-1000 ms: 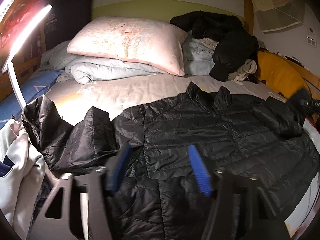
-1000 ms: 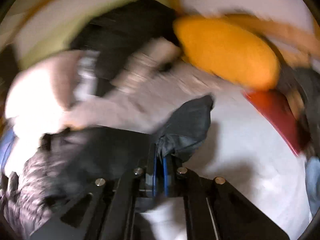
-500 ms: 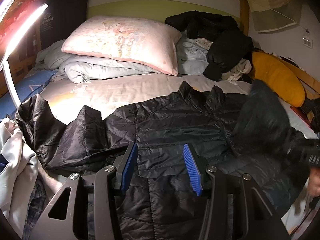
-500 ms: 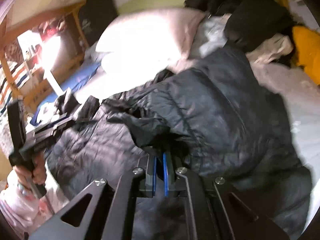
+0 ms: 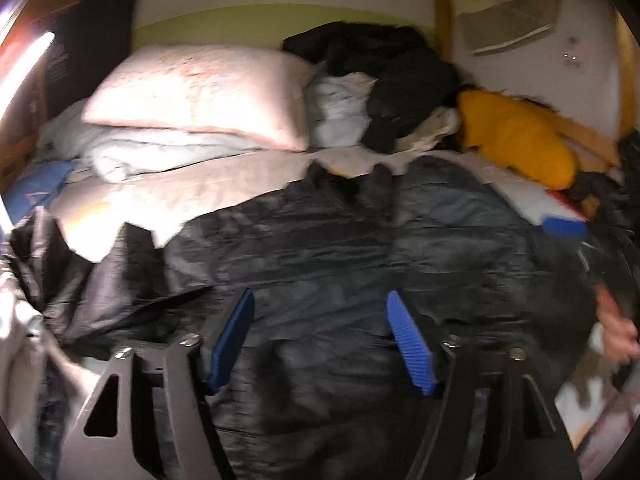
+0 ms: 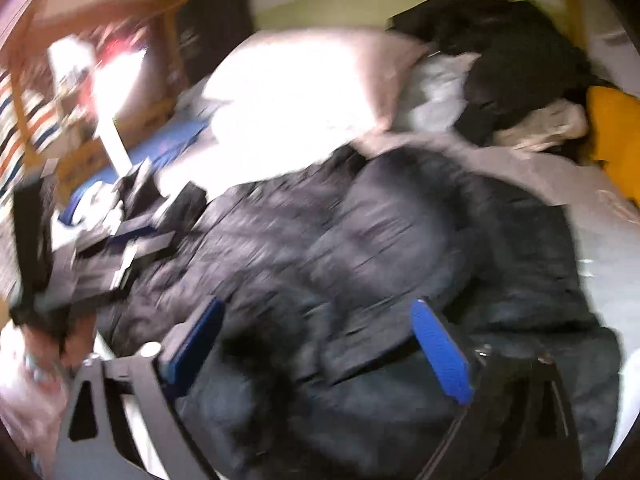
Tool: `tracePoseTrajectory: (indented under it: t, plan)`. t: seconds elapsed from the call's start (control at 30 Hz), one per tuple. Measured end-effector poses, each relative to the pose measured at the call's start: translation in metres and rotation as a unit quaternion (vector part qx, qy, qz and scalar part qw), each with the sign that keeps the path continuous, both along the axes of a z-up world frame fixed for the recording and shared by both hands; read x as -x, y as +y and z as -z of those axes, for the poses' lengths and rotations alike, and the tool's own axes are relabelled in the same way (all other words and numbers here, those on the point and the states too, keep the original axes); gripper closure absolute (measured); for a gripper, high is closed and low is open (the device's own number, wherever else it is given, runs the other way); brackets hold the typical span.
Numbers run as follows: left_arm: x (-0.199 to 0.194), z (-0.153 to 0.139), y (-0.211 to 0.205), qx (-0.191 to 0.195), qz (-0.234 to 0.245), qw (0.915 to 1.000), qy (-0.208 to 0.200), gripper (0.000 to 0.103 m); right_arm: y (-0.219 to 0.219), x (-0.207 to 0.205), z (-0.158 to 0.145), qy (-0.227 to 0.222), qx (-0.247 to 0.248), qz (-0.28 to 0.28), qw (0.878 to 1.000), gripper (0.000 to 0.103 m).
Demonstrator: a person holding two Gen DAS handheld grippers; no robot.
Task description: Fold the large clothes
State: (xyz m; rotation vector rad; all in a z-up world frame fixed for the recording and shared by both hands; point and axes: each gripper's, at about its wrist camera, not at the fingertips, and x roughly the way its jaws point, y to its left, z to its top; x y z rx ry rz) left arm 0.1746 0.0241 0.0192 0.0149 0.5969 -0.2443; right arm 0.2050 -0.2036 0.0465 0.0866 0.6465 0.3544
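Note:
A black puffer jacket (image 5: 340, 248) lies face up across the bed, collar toward the pillows. Its right sleeve (image 6: 400, 208) rests folded over the body. The other sleeve (image 5: 100, 280) is crumpled out to the left. My left gripper (image 5: 320, 340) hovers over the jacket's lower middle, its jaws opening, and the blue pads press on nothing. My right gripper (image 6: 318, 348) stands over the folded sleeve, its jaws opening wide with only loose fabric below them. In the left wrist view, the right gripper's blue pad (image 5: 564, 227) and the hand (image 5: 612, 320) holding it show at the right edge.
A pink pillow (image 5: 200, 92) on a folded grey quilt (image 5: 160, 152), a heap of dark clothes (image 5: 392, 80) and a yellow cushion (image 5: 516, 140) line the bed's far side. A bright strip lamp (image 5: 24, 68) and a white garment (image 5: 16, 320) are at the left.
The right gripper carried the sleeve leftward over the jacket's body, then let go and opened wide. The left gripper's jaws widened and it shifted slightly over the jacket.

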Motion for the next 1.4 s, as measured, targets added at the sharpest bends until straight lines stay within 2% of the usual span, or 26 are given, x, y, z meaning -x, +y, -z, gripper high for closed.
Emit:
tracePoseTrajectory:
  t: [0.13, 0.23, 0.27, 0.33, 0.43, 0.5, 0.63, 0.7, 0.73, 0.8, 0.87, 0.97, 1.03, 1.13, 1.2, 1.3, 1.4]
  plan:
    - [0.01, -0.001, -0.029, -0.011, 0.051, 0.9986, -0.008, 0.024, -0.036, -0.01, -0.017, -0.024, -0.005, 0.079, 0.997, 0.0]
    - [0.012, 0.001, -0.048, -0.019, 0.054, 0.9983, 0.003, 0.02, -0.064, -0.019, -0.021, -0.017, -0.025, 0.133, 0.991, 0.0]
    - [0.011, 0.002, -0.056, -0.028, 0.039, 0.9988, 0.013, 0.02, -0.072, -0.022, -0.021, -0.01, -0.038, 0.146, 0.989, 0.0]
    - [0.015, 0.003, -0.069, -0.042, 0.026, 0.9987, 0.009, 0.02, -0.082, -0.025, -0.019, 0.005, -0.059, 0.159, 0.985, 0.0]
    - [0.016, 0.005, -0.086, -0.057, 0.043, 0.9974, 0.012, 0.02, -0.096, -0.032, -0.013, 0.033, -0.082, 0.169, 0.982, 0.0]
    - [0.012, 0.006, -0.093, -0.049, 0.042, 0.9976, 0.023, 0.02, -0.099, -0.034, -0.009, 0.038, -0.086, 0.183, 0.979, 0.0]
    - [-0.002, 0.015, -0.094, -0.003, 0.036, 0.997, 0.068, 0.02, -0.103, -0.036, -0.006, 0.047, -0.077, 0.191, 0.977, 0.0]
    - [-0.003, 0.02, -0.1, -0.013, 0.044, 0.997, 0.063, 0.02, -0.102, -0.036, -0.004, 0.046, -0.072, 0.193, 0.977, 0.0]
    - [-0.003, 0.023, -0.103, -0.028, 0.047, 0.9967, 0.061, 0.021, -0.102, -0.036, -0.004, 0.046, -0.069, 0.194, 0.978, 0.0]
    - [-0.001, 0.026, -0.108, -0.045, 0.058, 0.9956, 0.059, 0.036, -0.101, -0.037, -0.002, 0.046, -0.06, 0.195, 0.978, 0.0]
    - [-0.003, 0.028, -0.109, -0.055, 0.062, 0.9947, 0.062, 0.064, -0.1, -0.038, -0.001, 0.047, -0.054, 0.193, 0.979, 0.0]
    - [-0.01, 0.028, -0.1, -0.11, 0.008, 0.9926, 0.05, 0.08, -0.099, -0.04, 0.001, 0.049, -0.047, 0.189, 0.98, 0.0]
    - [-0.016, 0.026, -0.085, -0.122, -0.033, 0.9913, 0.037, 0.09, -0.097, -0.041, 0.001, 0.051, -0.041, 0.185, 0.981, 0.0]
    - [-0.032, 0.023, -0.056, -0.122, -0.078, 0.9886, 0.042, 0.093, -0.097, -0.04, 0.0, 0.05, -0.031, 0.182, 0.981, 0.0]
    - [-0.041, 0.02, -0.036, -0.131, -0.115, 0.9839, 0.04, 0.093, -0.097, -0.04, -0.001, 0.048, -0.025, 0.188, 0.981, 0.0]
    - [-0.054, 0.015, -0.007, -0.162, -0.172, 0.9714, 0.023, 0.094, -0.101, -0.041, 0.001, 0.051, -0.024, 0.2, 0.978, 0.0]
    - [-0.065, 0.012, 0.018, -0.205, -0.213, 0.9553, 0.005, 0.094, -0.105, -0.043, 0.003, 0.061, -0.029, 0.204, 0.977, 0.0]
